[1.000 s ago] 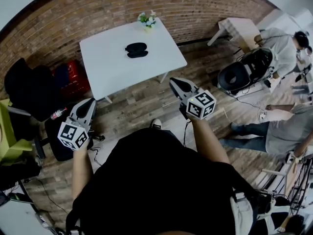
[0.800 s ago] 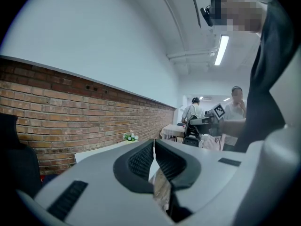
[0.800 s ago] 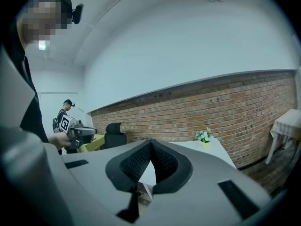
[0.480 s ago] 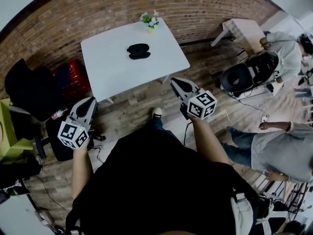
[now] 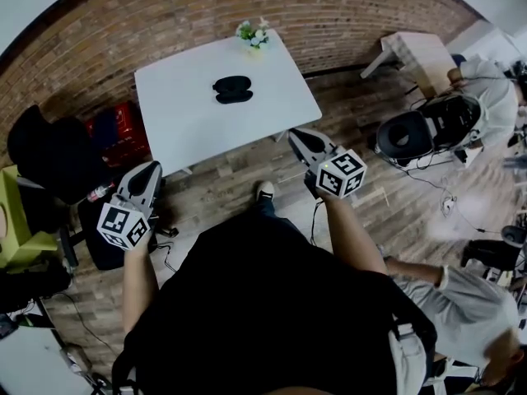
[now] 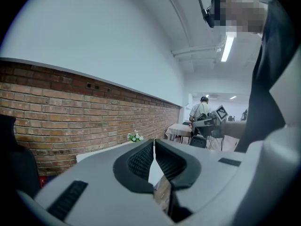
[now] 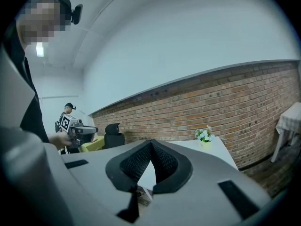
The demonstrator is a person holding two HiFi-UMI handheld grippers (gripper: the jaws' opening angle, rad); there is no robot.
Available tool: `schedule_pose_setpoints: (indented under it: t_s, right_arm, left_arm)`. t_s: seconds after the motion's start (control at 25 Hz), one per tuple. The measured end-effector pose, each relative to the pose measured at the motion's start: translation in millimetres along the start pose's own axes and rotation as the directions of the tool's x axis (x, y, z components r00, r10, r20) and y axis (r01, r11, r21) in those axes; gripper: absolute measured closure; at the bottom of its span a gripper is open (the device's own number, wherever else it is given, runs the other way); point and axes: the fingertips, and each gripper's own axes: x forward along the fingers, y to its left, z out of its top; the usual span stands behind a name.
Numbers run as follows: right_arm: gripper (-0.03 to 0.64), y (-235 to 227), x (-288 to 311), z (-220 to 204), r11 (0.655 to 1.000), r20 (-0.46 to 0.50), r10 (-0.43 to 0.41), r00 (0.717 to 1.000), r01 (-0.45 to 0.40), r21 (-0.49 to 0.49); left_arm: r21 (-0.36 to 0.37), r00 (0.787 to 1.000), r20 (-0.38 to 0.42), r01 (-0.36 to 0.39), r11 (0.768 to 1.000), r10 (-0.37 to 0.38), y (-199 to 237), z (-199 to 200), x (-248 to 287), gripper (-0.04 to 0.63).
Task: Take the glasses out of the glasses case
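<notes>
Glasses case (image 5: pixel 232 89), dark and seen as two oval shapes lying close together, sat on the white table (image 5: pixel 198 126), towards its far half and well apart from both grippers. A small pot of flowers (image 5: pixel 254 33) stood at the table's far edge, next to the brick wall (image 5: pixel 165 19). The person stood short of the table, on the wooden floor (image 5: pixel 239 175), with a gripper in each hand. The left gripper (image 5: pixel 151 169) was held over the floor near the table's near-left corner, its jaws pressed together at the tips with nothing between them. The right gripper (image 5: pixel 298 137) hung just off the table's near-right corner, and its jaws were likewise closed on each other and empty. Both pointed roughly towards the table and wall. A black chair (image 5: pixel 49 159) stood to the left of the table, and another person (image 5: pixel 486 89) was at the far right of the room. Whether the case was open or closed could not be made out.
</notes>
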Motion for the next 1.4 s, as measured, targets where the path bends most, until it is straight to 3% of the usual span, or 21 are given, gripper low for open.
schedule_pose_setpoints:
  t_s: [1.4]
  right_arm:
    - [0.601, -98.2, 48.2, 17.6, 0.999, -0.053, 0.034, 0.998, -0.033, 0.020]
  left_arm:
    - [-0.044, 0.999, -0.024, -0.034, 0.998, 0.033, 32.0, 6.4, 101.5, 0.577]
